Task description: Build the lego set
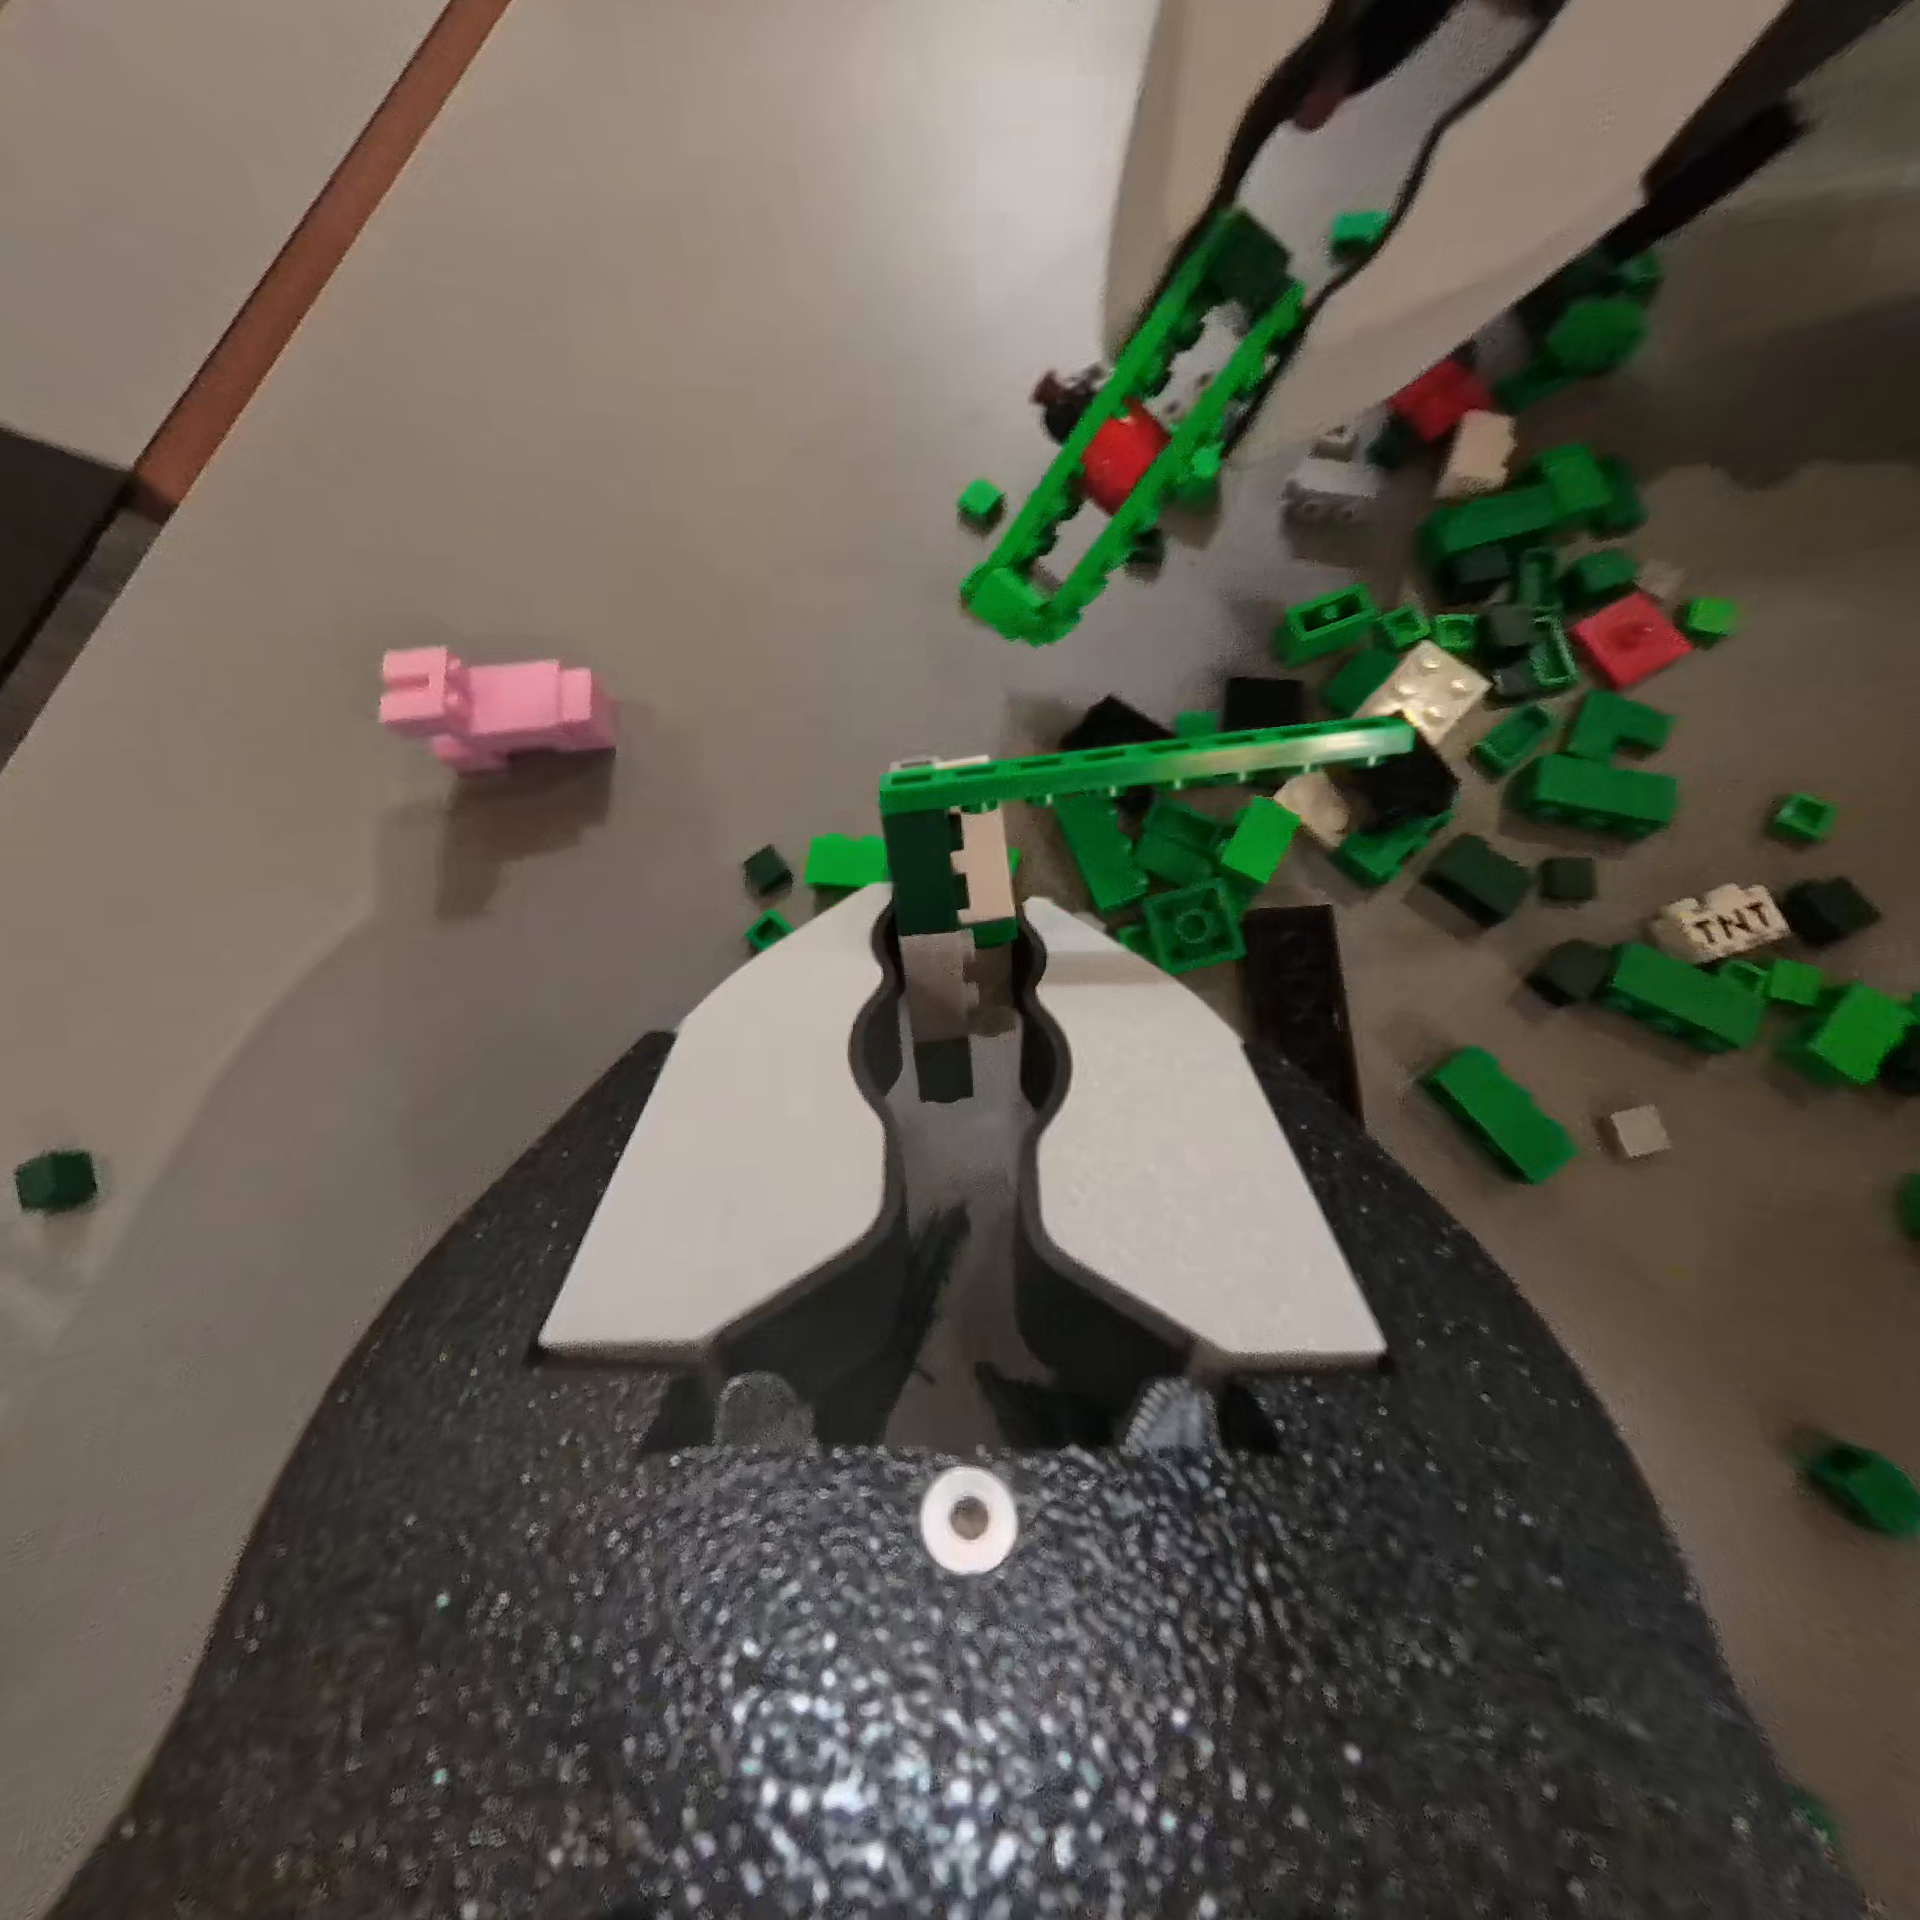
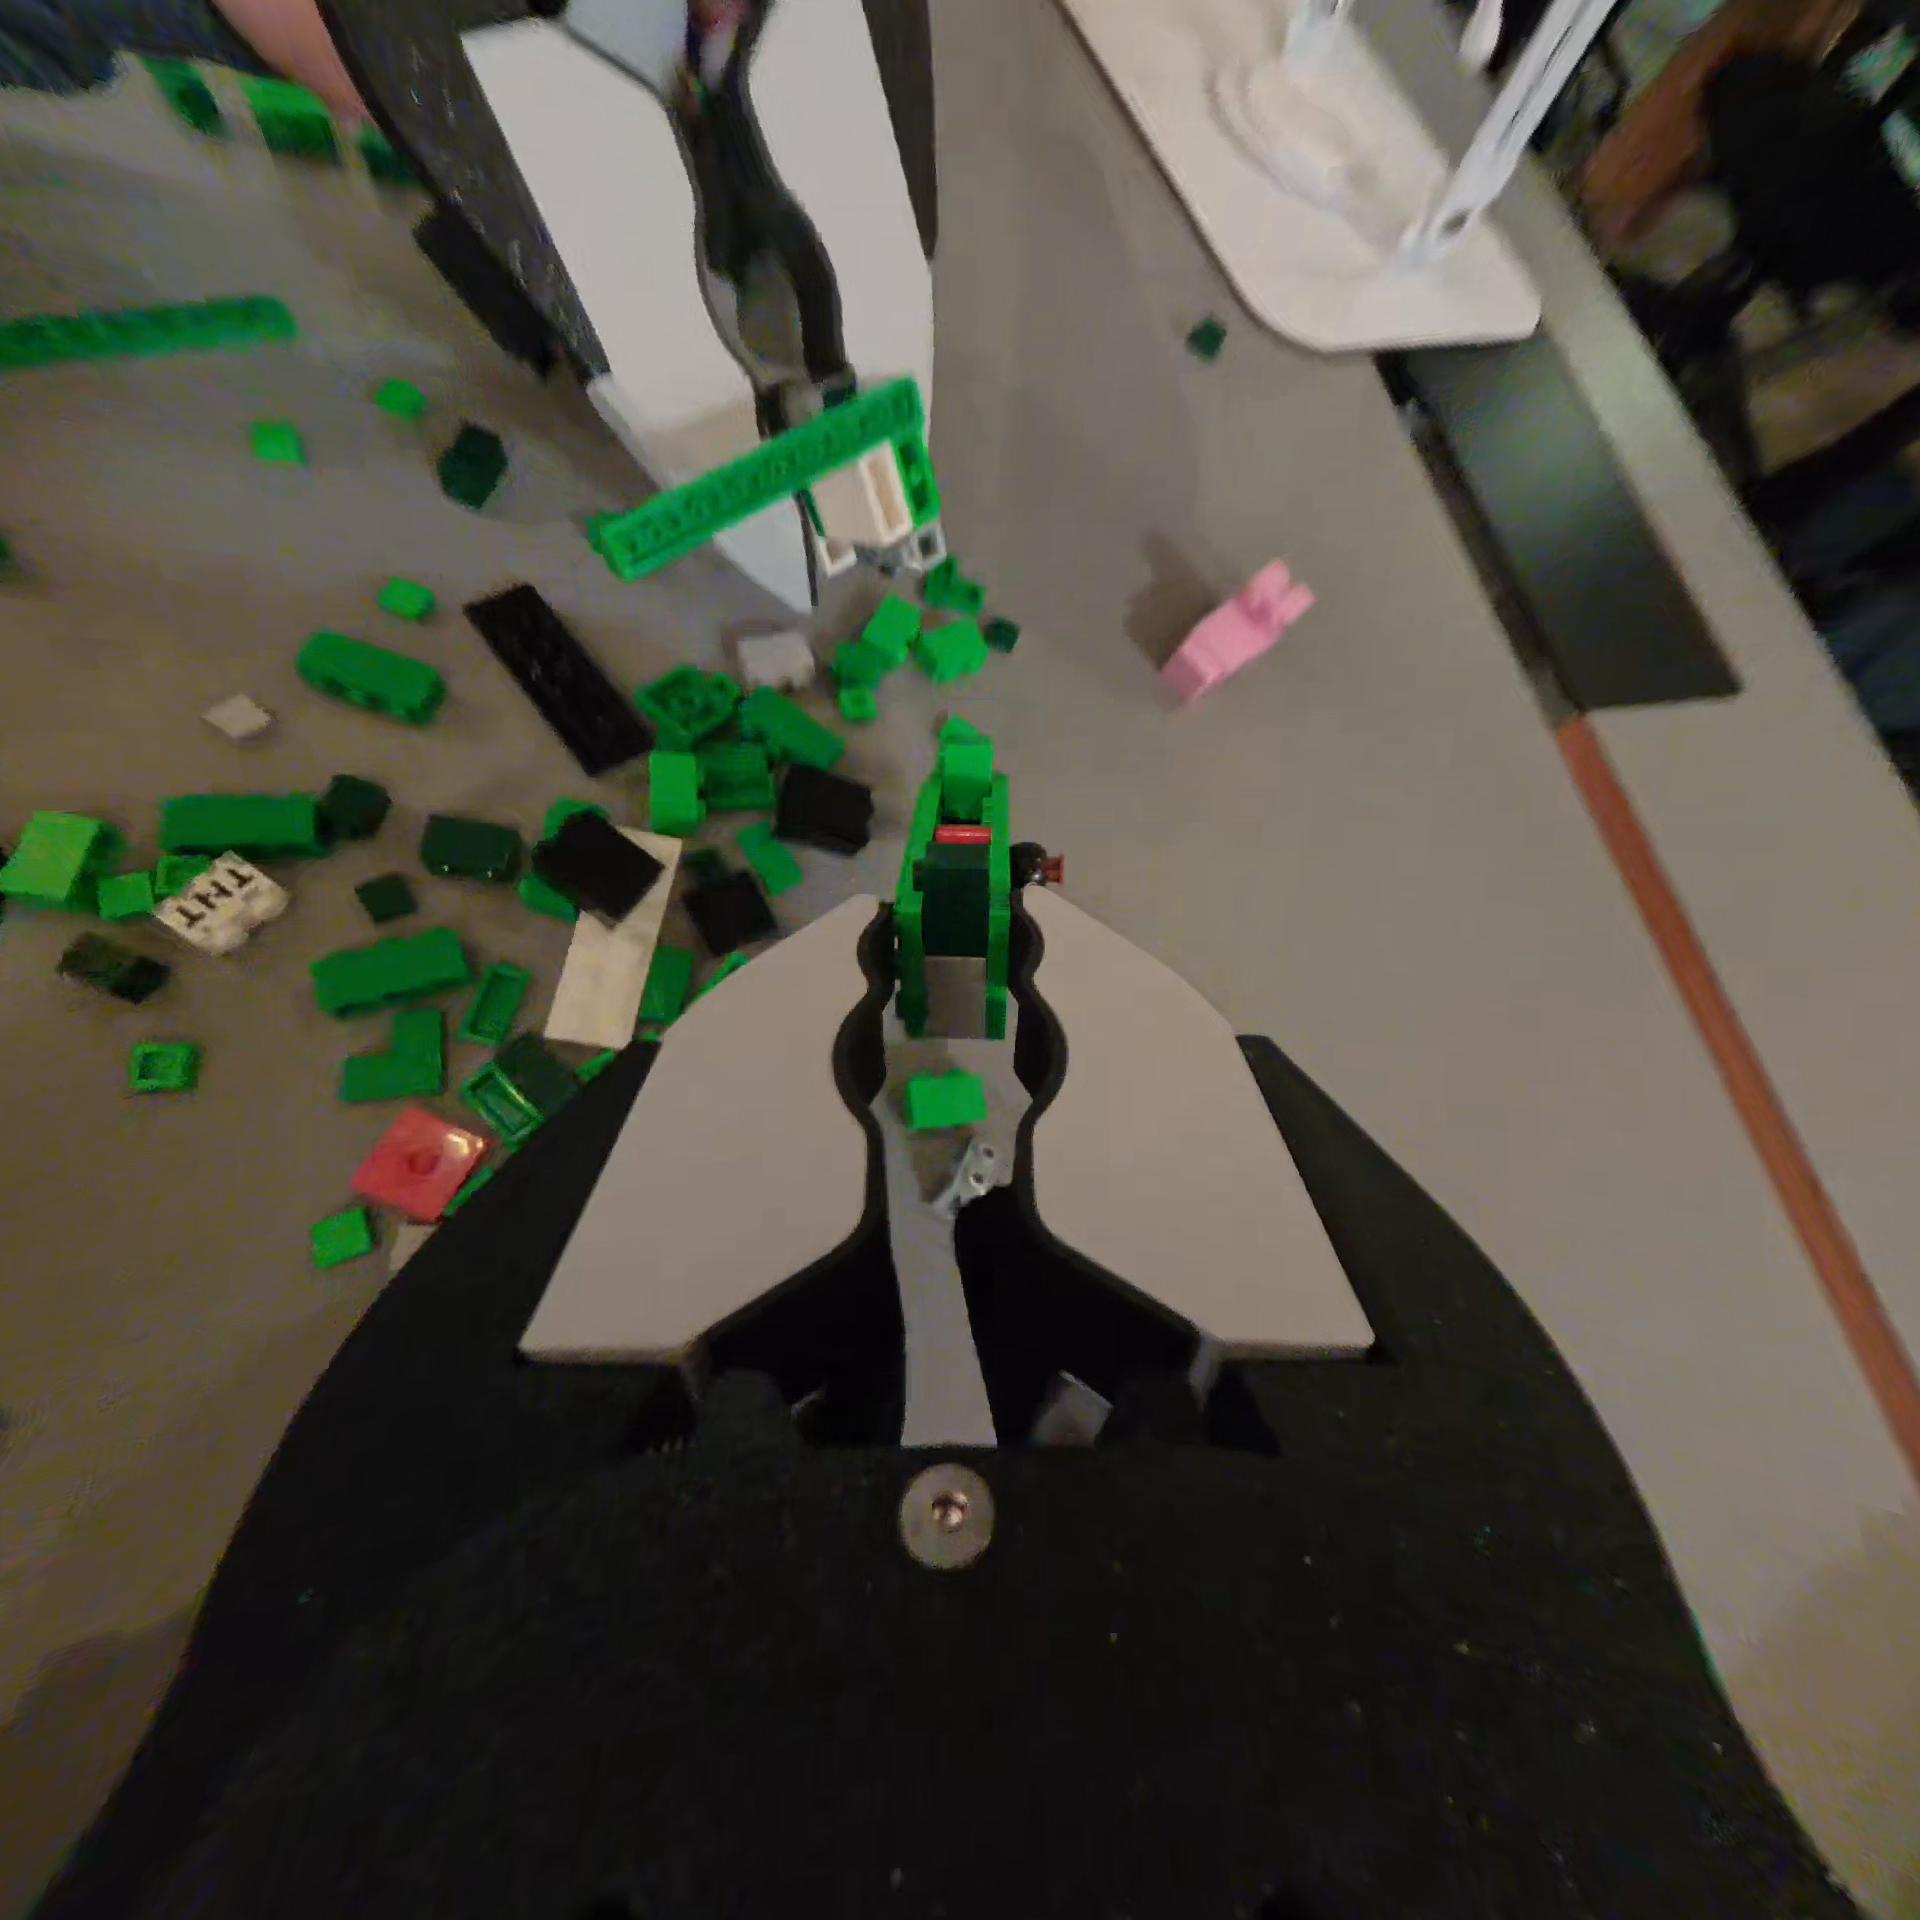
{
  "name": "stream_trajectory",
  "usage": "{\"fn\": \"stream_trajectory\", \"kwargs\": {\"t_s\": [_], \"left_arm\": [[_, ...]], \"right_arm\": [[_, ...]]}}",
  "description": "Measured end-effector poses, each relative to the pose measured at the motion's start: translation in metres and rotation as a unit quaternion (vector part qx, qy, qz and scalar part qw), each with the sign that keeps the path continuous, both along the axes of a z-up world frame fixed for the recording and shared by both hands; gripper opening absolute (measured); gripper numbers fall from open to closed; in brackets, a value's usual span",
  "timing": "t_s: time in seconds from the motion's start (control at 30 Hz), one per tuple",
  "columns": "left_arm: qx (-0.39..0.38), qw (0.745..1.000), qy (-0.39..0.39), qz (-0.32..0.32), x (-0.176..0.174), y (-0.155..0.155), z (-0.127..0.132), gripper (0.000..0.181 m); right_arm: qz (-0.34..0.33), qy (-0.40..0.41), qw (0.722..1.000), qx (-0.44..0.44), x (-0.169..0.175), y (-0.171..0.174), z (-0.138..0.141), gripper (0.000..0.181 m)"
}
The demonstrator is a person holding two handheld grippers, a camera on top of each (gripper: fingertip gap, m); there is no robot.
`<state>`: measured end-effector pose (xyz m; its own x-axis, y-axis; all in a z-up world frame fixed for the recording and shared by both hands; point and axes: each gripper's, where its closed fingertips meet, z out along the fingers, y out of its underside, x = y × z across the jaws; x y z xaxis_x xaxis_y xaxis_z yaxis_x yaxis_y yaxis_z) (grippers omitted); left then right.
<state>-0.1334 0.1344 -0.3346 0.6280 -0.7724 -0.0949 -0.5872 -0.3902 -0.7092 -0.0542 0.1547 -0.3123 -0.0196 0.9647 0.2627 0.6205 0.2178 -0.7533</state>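
1. Mid-assembly, by the look of it: two sub-builds held aloft over the bench (image 1: 644,343), neither yet joined to the other.
2. Left gripper (image 1: 953,935) with fingers clamped on a small dark-green and grey block stack (image 1: 948,883), a long green plate (image 1: 1143,764) jutting sideways from its top.
3. Right gripper (image 2: 951,971) with fingers clamped on a narrow green frame build (image 2: 954,894) with a red piece inside.
4. Loose pile of bricks (image 1: 1507,790) scattered toward one side of the bench; pink pig (image 1: 494,712) standing apart near the opposite edge.
5. Next move, as a judgement: bringing the two held pieces together, studs lined up square, then pressing home without twisting the long plate off its stack.
6. Left wrist view alone showed the frame's full length as an open rectangle (image 1: 1132,416) with the red part in its middle, hanging from the far gripper.
7. Right wrist view alone showed the underside of the long plate (image 2: 758,478) and the hollow bottoms of the stack, plus a white tray (image 2: 1299,239) near the far bench edge.
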Motion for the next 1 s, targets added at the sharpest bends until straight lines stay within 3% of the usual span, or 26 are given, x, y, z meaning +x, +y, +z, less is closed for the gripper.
{"fn": "stream_trajectory", "kwargs": {"t_s": [0.03,0.13,0.2,0.3,0.4,0.47,0.57,0.63,0.77,0.8,0.87,0.9,1.0], "left_arm": [[-0.012,1.000,0.002,0.017,-0.003,0.002,-0.002,0.018],[-0.042,0.997,0.004,0.068,-0.009,0.006,-0.005,0.018],[-0.074,0.993,-0.013,0.090,-0.007,0.004,-0.005,0.018],[-0.103,0.988,-0.035,0.107,0.001,0.002,-0.004,0.018],[-0.112,0.988,-0.034,0.102,0.011,-0.001,-0.002,0.017],[-0.106,0.991,-0.025,0.084,0.018,-0.003,-0.001,0.018],[-0.087,0.995,0.038,0.015,0.017,-0.013,-0.005,0.017],[-0.071,0.989,0.120,-0.058,0.015,-0.025,-0.017,0.018],[-0.058,0.985,0.141,-0.084,0.020,-0.029,-0.017,0.017],[-0.056,0.985,0.138,-0.088,0.020,-0.029,-0.017,0.017],[-0.053,0.986,0.131,-0.091,0.017,-0.029,-0.016,0.017],[-0.047,0.986,0.129,-0.092,0.015,-0.028,-0.014,0.017],[-0.009,0.987,0.107,-0.120,0.023,-0.029,-0.003,0.017]], "right_arm": [[-0.006,-0.009,1.000,-0.005,0.001,0.001,-0.004,0.023],[-0.045,-0.062,0.996,-0.039,0.008,0.005,-0.011,0.070],[-0.061,-0.060,0.995,-0.054,0.005,0.004,-0.005,0.078],[-0.046,0.005,0.996,-0.073,-0.024,-0.017,0.014,0.065],[-0.054,-0.019,0.998,-0.013,-0.042,-0.025,0.010,0.058],[-0.069,0.003,0.996,0.049,-0.048,-0.020,0.017,0.015],[-0.041,-0.018,0.993,0.111,-0.042,-0.017,0.016,0.004],[0.030,-0.031,0.993,0.109,-0.036,-0.030,0.011,0.004],[0.049,-0.075,0.994,0.066,-0.019,-0.034,0.000,0.004],[0.047,-0.091,0.994,0.047,-0.014,-0.035,-0.003,0.010],[0.039,-0.128,0.991,0.008,-0.003,-0.036,-0.010,0.049],[0.037,-0.136,0.990,-0.005,0.001,-0.036,-0.011,0.057],[0.049,-0.081,0.996,-0.003,-0.007,-0.038,0.002,0.058]]}}
